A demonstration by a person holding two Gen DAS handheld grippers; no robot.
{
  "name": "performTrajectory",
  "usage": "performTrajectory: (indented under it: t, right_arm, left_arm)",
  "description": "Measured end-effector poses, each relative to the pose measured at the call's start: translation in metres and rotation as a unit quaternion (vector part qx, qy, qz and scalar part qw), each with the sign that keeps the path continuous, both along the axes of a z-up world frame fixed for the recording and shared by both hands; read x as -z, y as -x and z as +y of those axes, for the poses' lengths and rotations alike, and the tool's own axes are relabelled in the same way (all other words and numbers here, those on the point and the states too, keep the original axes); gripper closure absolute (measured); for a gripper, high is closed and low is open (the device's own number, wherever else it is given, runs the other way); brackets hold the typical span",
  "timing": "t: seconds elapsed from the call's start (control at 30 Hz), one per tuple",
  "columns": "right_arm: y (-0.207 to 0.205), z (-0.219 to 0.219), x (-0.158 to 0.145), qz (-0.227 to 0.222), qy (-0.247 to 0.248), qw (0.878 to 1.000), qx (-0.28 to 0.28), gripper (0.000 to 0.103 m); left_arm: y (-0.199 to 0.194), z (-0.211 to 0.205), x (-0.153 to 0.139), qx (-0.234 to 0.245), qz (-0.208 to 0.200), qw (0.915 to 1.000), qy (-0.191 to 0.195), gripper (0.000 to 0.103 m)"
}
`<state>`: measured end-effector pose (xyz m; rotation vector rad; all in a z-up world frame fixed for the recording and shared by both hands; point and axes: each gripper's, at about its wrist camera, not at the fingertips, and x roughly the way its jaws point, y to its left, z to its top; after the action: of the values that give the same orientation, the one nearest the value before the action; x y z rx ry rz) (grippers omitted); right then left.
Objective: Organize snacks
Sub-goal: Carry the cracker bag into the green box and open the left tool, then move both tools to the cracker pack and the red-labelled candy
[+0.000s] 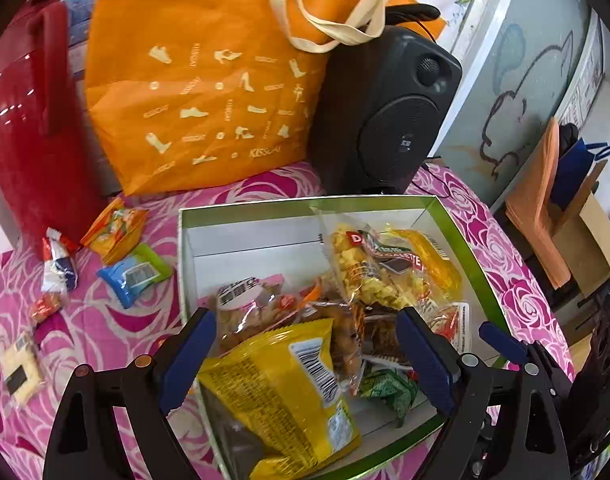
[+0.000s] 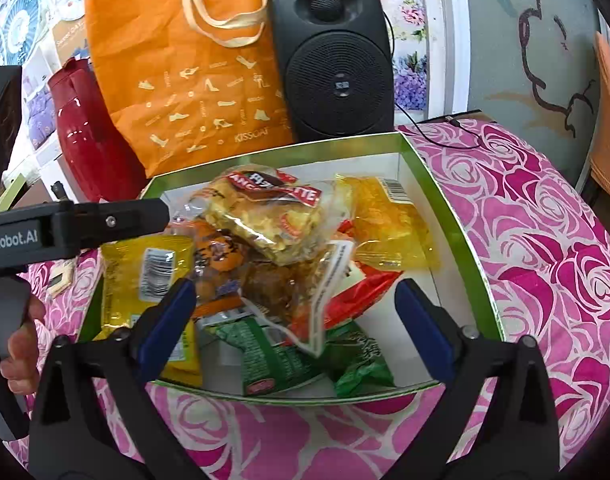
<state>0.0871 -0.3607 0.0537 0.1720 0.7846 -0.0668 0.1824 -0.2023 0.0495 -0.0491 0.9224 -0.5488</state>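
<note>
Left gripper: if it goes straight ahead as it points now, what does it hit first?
Most likely the yellow snack bag, lying between the open fingers of the left gripper at the near edge of the green box. Depth is unclear; it might pass above into the snack pile behind.

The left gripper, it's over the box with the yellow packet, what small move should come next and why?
Probably lift the left gripper away empty and swing it toward the blue and green packet on the tablecloth. Its fingers stand wide open and the yellow packet already lies in the green-rimmed box, touching neither finger, while several snacks remain loose outside the box.
</note>
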Motion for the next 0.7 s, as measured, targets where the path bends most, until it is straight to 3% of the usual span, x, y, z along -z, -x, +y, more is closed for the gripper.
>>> performTrajectory:
  t: [0.47, 0.7]
  right_arm:
    - [0.007, 0.035, -0.026, -0.015, 0.004, 0.999, -0.032, 0.001]
    - [0.008, 0.092, -0.03, -0.019, -0.001, 0.994, -0.112, 0.001]
  left_arm:
    - [0.024, 0.041, -0.022, -0.012, -0.015, 0.9996, 0.018, 0.01]
    - [0.043, 0.112, -0.021, -0.054, -0.008, 0.9984, 0.017, 0.01]
